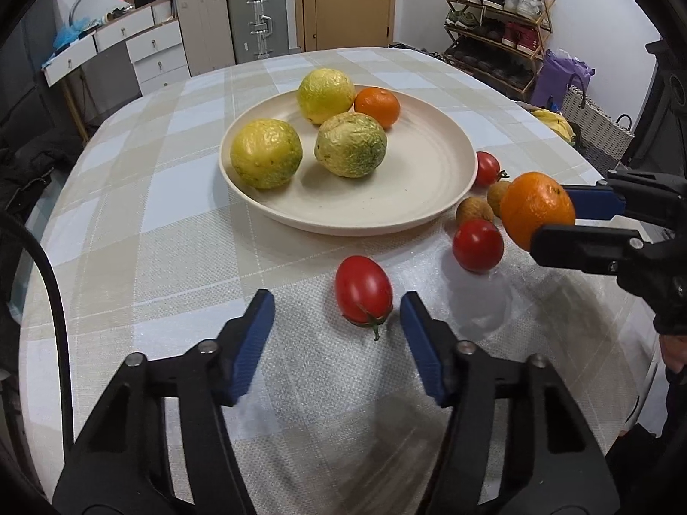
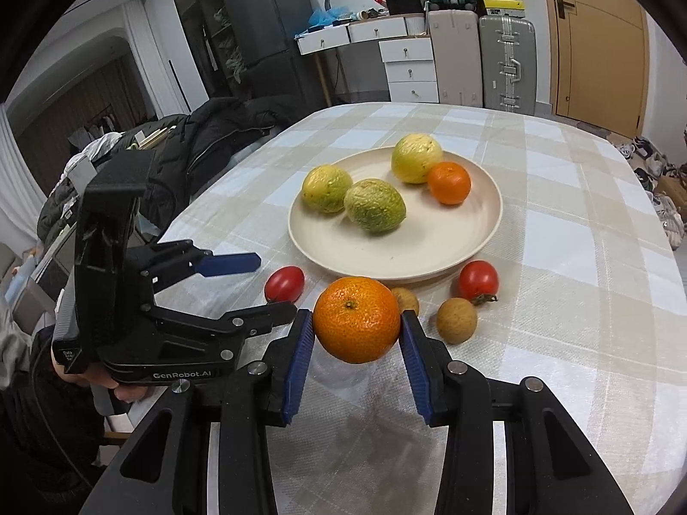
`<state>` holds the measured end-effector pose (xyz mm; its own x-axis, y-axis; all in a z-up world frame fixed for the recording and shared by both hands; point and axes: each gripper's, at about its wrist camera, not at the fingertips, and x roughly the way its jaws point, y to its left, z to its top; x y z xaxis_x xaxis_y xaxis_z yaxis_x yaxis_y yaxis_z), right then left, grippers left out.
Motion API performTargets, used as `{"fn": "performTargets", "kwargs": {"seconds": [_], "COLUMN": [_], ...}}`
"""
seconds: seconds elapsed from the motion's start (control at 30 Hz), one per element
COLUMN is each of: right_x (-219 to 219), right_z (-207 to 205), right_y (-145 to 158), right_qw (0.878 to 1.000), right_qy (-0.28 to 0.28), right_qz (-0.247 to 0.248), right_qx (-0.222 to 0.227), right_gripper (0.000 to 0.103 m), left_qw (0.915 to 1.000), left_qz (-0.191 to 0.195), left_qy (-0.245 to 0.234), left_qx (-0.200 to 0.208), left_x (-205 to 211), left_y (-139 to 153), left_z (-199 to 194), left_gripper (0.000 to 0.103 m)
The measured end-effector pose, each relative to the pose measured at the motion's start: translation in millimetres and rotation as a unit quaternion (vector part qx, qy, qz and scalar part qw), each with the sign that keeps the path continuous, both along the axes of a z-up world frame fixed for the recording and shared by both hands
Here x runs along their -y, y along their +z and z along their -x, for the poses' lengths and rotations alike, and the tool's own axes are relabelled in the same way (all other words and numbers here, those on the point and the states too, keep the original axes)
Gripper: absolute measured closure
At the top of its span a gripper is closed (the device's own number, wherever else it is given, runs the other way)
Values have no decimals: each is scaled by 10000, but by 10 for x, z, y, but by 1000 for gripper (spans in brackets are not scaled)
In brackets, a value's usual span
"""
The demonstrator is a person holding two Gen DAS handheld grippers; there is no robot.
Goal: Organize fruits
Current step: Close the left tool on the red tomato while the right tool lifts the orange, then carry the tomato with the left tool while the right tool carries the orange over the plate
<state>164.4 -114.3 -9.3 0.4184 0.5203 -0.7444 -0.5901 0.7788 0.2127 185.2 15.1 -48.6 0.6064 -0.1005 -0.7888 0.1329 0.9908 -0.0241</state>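
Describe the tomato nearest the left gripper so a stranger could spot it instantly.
Start at the cream plate on the checked tablecloth. Just off its near rim, by the left gripper, lies an oblong tomato. It alone is elongated and lies apart; the other tomatoes are rounder.

Lived-in home, checked-cloth dining table (image 1: pixel 129 180), shoe rack (image 1: pixel 493 21), suitcases (image 2: pixel 506 60), drawer unit (image 2: pixel 408 68), fridge (image 2: pixel 266 30), wooden door (image 1: pixel 348 0)

three tomatoes (image 1: pixel 364 295), two oranges (image 2: pixel 356 319) — one plate (image 1: pixel 378 210)

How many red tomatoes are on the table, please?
3. An oval tomato lies between the left claw's fingers, a round tomato beside the plate, and a third tomato further along its rim. None seems hidden.
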Motion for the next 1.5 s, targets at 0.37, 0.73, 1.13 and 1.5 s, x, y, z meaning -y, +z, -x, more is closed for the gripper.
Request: {"fn": "performTargets", "kwargs": {"seconds": [0.37,0.73,1.13,1.5], "right_x": [36,173,344,401], "right_z": [5,-55,-105,-172], "right_y": [-4,43,188,203], "right_qw": [10000,9992,9945,9933], "right_qy": [-26,-271,-617,-726], "right_qz": [-31,-289,-766,-756], "right_qx": [18,109,348,481], "right_gripper": [61,61,61,61], "left_qw": [9996,9974,9932,9896], "left_qz": [221,369,383,446], "left_qy": [-105,-19,206,305], "left_qx": [106,612,1080,1333], "left_x": [4,-65,-119,-133], "left_y": [40,264,535,686], "left_z": [35,149,250,252], "left_gripper": [79,79,79,79]}}
